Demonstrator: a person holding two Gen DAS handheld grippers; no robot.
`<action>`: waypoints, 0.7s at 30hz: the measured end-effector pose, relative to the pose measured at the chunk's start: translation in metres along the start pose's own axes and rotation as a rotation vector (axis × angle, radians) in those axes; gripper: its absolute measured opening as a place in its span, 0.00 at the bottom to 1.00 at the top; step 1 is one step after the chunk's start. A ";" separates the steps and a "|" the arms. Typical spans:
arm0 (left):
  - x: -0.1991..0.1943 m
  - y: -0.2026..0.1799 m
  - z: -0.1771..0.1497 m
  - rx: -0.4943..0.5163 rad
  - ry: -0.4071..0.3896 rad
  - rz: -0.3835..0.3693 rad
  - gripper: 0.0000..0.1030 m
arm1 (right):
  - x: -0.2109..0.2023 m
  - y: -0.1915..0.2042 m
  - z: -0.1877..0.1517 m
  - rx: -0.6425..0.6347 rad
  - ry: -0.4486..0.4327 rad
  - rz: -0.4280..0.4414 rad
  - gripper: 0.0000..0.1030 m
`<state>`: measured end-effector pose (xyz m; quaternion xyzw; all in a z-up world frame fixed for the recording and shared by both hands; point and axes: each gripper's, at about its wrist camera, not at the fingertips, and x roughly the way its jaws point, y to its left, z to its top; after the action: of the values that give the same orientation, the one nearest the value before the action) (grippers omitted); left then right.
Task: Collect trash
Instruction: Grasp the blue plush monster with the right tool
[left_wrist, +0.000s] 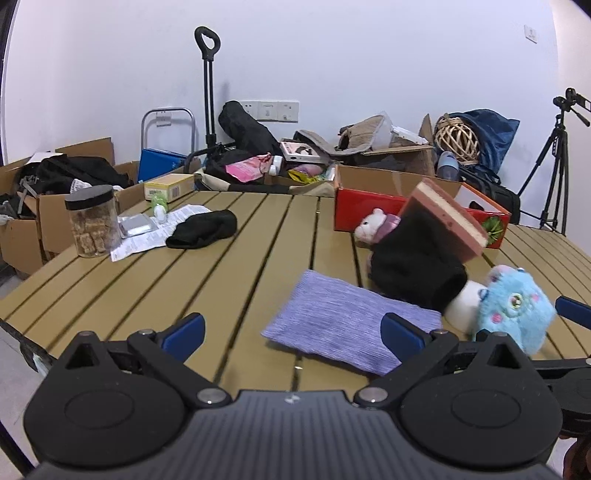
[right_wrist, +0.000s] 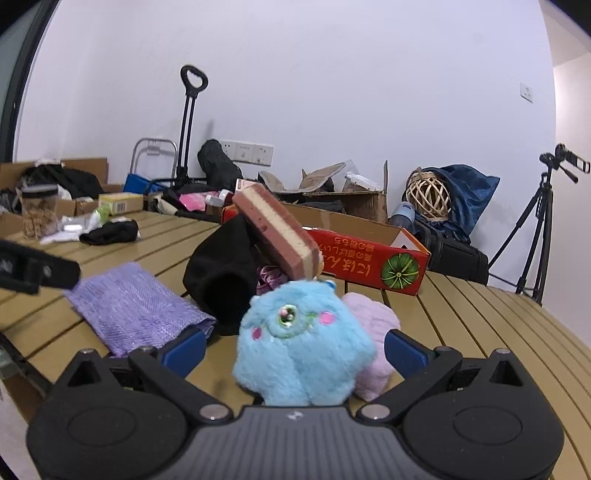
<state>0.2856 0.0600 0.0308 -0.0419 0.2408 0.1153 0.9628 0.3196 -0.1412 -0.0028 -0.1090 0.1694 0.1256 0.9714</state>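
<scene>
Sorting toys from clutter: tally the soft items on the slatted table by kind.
Plush toys: 2 (blue plush, white plush)
Black garments: 2 (far one, near one)
Purple cloths: 1 (purple cloth)
Pale pink fluffy items: 1 (fluffy item)
Total: 6

I see a fluffy blue plush toy, a ribbed lilac knitted cloth, a matt black fabric sock and a glossy red cardboard box on the matt tan slatted table.
</scene>
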 end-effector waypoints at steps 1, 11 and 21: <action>0.001 0.003 0.000 -0.011 0.007 -0.002 1.00 | 0.004 0.003 0.000 -0.011 0.004 -0.009 1.00; 0.002 0.008 -0.005 -0.016 0.026 -0.008 1.00 | 0.022 0.014 0.004 -0.051 0.028 -0.060 0.95; 0.004 0.002 -0.009 0.005 0.032 -0.004 1.00 | 0.021 0.004 0.002 -0.022 0.053 -0.042 0.81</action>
<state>0.2845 0.0611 0.0204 -0.0417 0.2565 0.1123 0.9591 0.3387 -0.1326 -0.0089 -0.1265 0.1915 0.1041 0.9677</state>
